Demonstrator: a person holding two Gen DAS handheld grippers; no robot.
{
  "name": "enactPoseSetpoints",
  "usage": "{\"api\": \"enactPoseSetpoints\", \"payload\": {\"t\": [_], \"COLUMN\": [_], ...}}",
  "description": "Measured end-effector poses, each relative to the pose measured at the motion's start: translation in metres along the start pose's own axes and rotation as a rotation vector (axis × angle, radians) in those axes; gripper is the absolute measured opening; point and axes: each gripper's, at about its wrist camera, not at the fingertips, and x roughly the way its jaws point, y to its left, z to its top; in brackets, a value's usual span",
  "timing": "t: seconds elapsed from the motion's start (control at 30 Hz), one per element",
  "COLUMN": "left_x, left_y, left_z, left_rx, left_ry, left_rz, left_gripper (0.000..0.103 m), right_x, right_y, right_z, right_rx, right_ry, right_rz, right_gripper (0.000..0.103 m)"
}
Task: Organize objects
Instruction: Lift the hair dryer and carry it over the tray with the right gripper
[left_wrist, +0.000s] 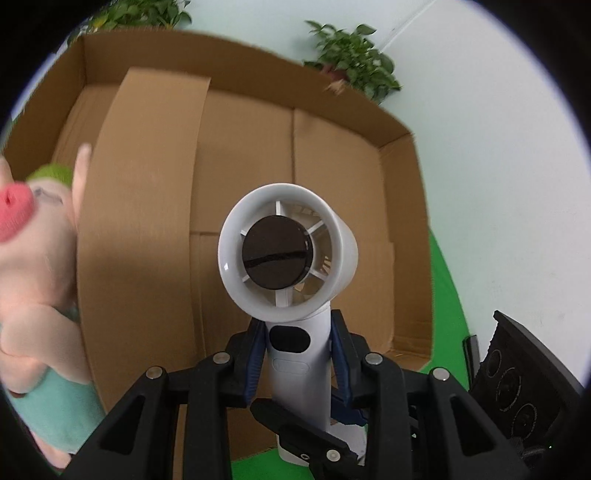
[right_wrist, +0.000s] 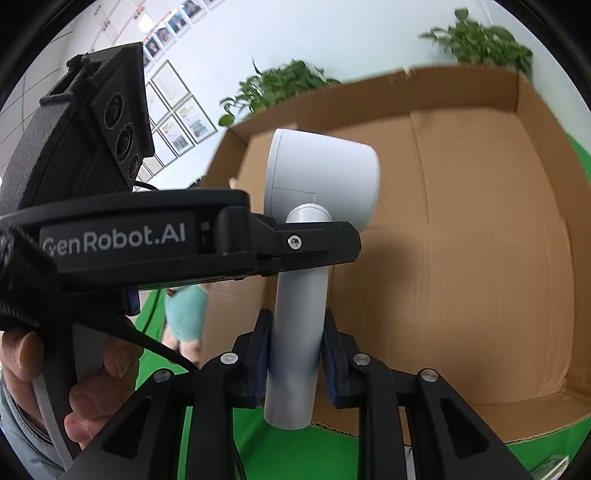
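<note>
A white handheld fan (left_wrist: 288, 254) is held upright over a large open cardboard box (left_wrist: 240, 155). In the left wrist view its round head faces the camera, and my left gripper (left_wrist: 297, 347) is shut on its handle with the blue pads (left_wrist: 255, 365) pressing both sides. From the right wrist the fan (right_wrist: 317, 177) shows its back. My right gripper (right_wrist: 295, 358) is shut on the lower handle. The left gripper (right_wrist: 314, 242) crosses in front and clamps the handle higher up. A hand (right_wrist: 99, 373) grips that left tool.
A pink plush toy (left_wrist: 37, 280) in teal clothing stands at the box's left side, also visible as the plush toy (right_wrist: 184, 317). Green cloth (right_wrist: 288, 454) covers the table. Potted plants (left_wrist: 351, 59) stand behind the box. The right tool's black camera housing (left_wrist: 517, 384) is close on the right.
</note>
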Motion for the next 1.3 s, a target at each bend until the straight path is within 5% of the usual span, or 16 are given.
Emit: {"api": "enactPoseSetpoints", "payload": {"t": [0.37,0.6,0.8,1.13,1.23,1.3], "left_x": [-0.03,-0.067,-0.067,-0.073,-0.07,-0.07], "left_y": [0.008,0.023,0.055,0.071,0.071,0.069], "left_z": [-0.013,-0.031,-0.051,-0.059,-0.058,-0.06], "left_rx": [0.013,0.076,0.003,-0.005,0.003,0.016], "left_ry": [-0.024,-0.102,-0.096,-0.129,-0.133,-0.135], "left_rz": [0.069,0.076,0.069,0.047,0.056,0.07], "left_gripper": [0.029,0.031,0.031,0.031,0.031,0.031], "right_x": [0.035,0.058,0.074,0.06,0.06,0.07], "right_y": [0.002,0.008,0.027,0.056,0.056,0.057], "right_z": [-0.004,-0.006,0.002,-0.017,-0.017,-0.02], "right_rx": [0.033,0.054,0.017,-0.112,-0.107,-0.094], "right_ry": [0.035,0.079,0.077,0.031,0.053,0.085], "right_rz": [0.004,-0.096,-0.172,-0.171,-0.149,-0.158], "right_gripper": [0.021,0.021,0.022,0.04,0.037,0.027]}}
